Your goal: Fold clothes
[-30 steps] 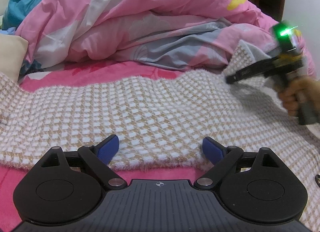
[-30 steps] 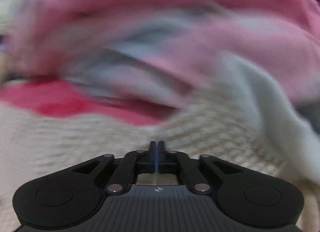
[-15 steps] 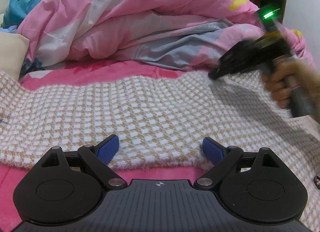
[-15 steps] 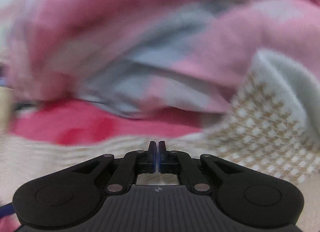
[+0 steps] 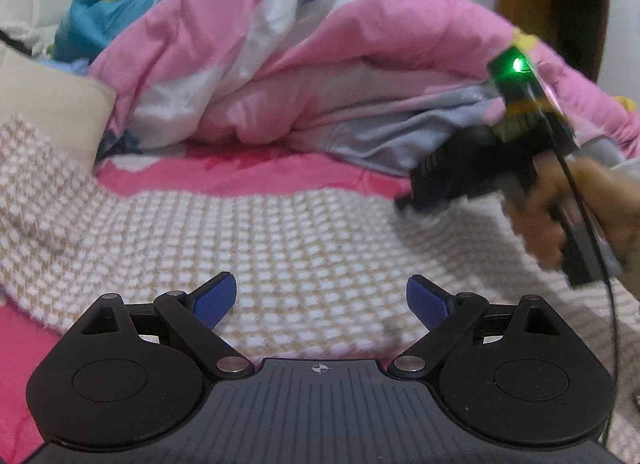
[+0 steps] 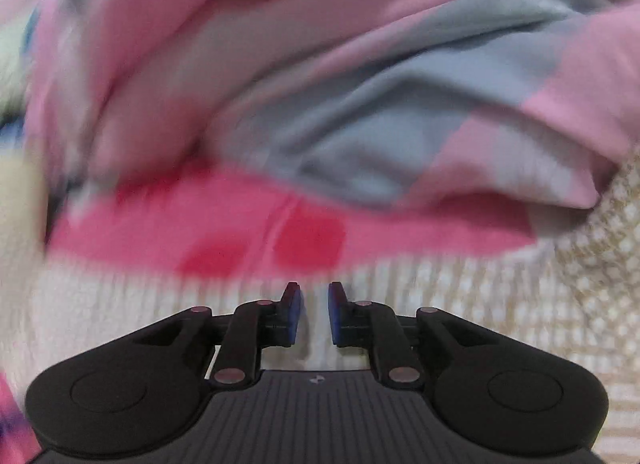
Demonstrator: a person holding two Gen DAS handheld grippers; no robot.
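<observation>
Left wrist view: left gripper wide apart, nothing between pads, hovering over near edge of checked knit garment. Garment lies spread across pink bedsheet, mostly flat; no finished fold visible. Right gripper ahead and right, held by hand, tips blurred at garment's far edge. Rumpled quilt beyond.

Right wrist view: right gripper narrow, jaws opening, nothing pinched; garment beneath and right. Judgement: folding early, most folds left.

Pink bed under checked knit garment and rumpled quilt.
</observation>
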